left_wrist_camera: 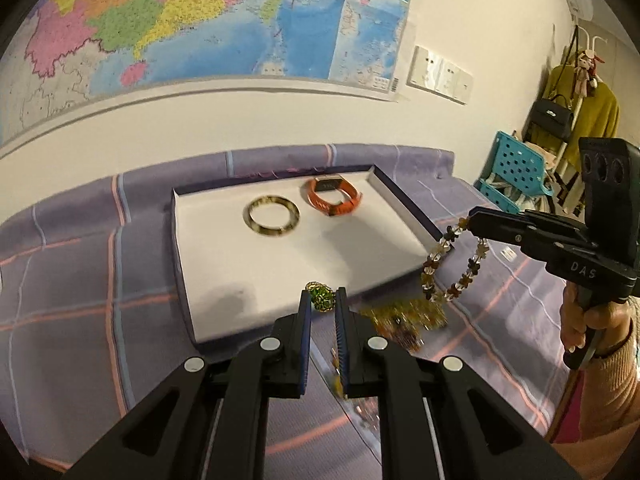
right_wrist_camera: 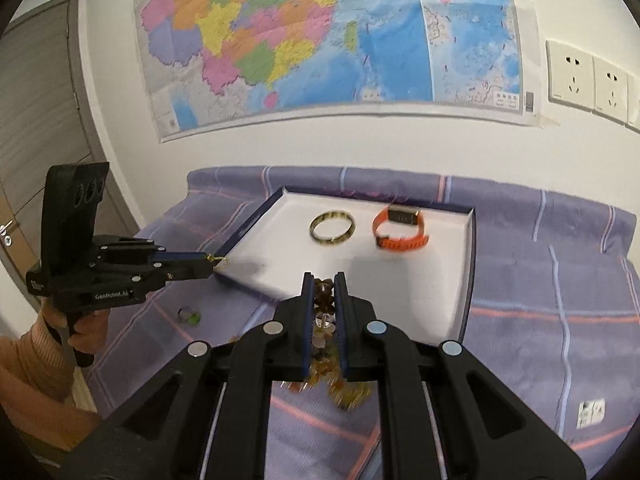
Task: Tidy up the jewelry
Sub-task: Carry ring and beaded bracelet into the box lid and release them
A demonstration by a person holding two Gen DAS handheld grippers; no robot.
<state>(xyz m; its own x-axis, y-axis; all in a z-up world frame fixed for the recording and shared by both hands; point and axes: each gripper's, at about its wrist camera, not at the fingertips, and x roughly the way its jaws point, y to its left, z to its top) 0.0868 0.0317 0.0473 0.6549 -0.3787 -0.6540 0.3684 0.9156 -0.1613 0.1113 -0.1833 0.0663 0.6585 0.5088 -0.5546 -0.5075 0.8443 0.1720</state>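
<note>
A shallow white tray (left_wrist_camera: pixel 280 264) (right_wrist_camera: pixel 400 280) lies on the purple checked cloth. In it are a mottled yellow bangle (left_wrist_camera: pixel 271 215) (right_wrist_camera: pixel 333 227) and an orange watch (left_wrist_camera: pixel 334 196) (right_wrist_camera: pixel 400 228). My left gripper (left_wrist_camera: pixel 323 294) (right_wrist_camera: pixel 214 265) hovers at the tray's near left corner, shut on a small green and gold ornament (left_wrist_camera: pixel 321 298). My right gripper (right_wrist_camera: pixel 323 278) (left_wrist_camera: pixel 472 216) is by the tray's right edge, shut on a brown and clear beaded bracelet (left_wrist_camera: pixel 452 264) (right_wrist_camera: pixel 325 300) that hangs from its tips. A blurred gold heap of jewelry (left_wrist_camera: pixel 404 314) lies on the cloth in front of the tray.
A small green piece (right_wrist_camera: pixel 189 315) rests on the cloth (right_wrist_camera: pixel 540 280) below the left gripper. A map (right_wrist_camera: pixel 320 40) and sockets (right_wrist_camera: pixel 588 76) are on the wall behind. A door (right_wrist_camera: pixel 36 120) stands far left; a blue crate (left_wrist_camera: pixel 516 172) and coat rack (left_wrist_camera: pixel 576 96) far right.
</note>
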